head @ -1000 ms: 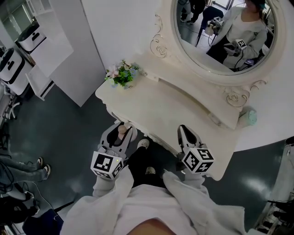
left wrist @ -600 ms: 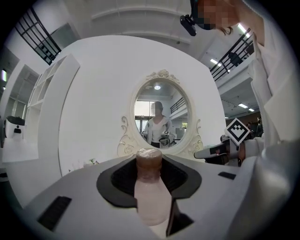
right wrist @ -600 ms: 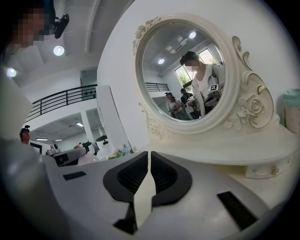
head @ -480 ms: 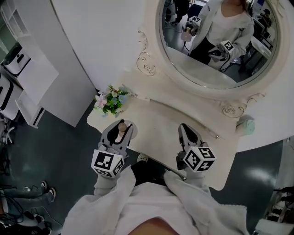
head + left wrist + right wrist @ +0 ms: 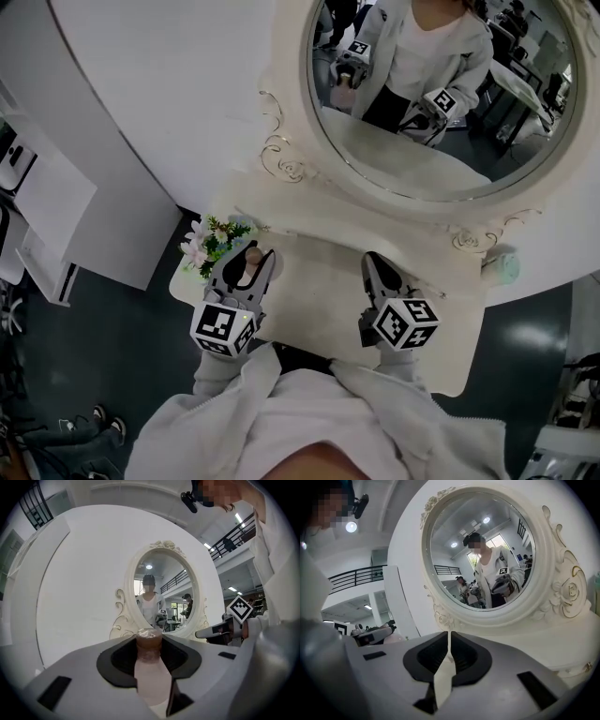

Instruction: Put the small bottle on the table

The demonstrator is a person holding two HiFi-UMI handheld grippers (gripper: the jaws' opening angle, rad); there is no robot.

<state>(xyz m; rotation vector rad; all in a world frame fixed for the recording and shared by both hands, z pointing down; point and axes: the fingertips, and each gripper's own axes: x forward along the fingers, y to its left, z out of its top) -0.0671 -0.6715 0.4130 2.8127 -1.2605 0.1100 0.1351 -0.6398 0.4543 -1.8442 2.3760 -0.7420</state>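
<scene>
While the left gripper (image 5: 249,270) pinches the bottle (image 5: 149,672) by its body, cap pointing ahead, the bottle is held over the left end of the counter (image 5: 323,300), just beside the flowers (image 5: 210,246). The right gripper (image 5: 377,272), over the counter's middle, has its jaws pressed together on nothing. Both face the oval mirror (image 5: 441,103).

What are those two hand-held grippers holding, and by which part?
Left hand-held gripper: a small bottle, clamped across its body below the cap. Right hand-held gripper: shut, nothing held.
</scene>
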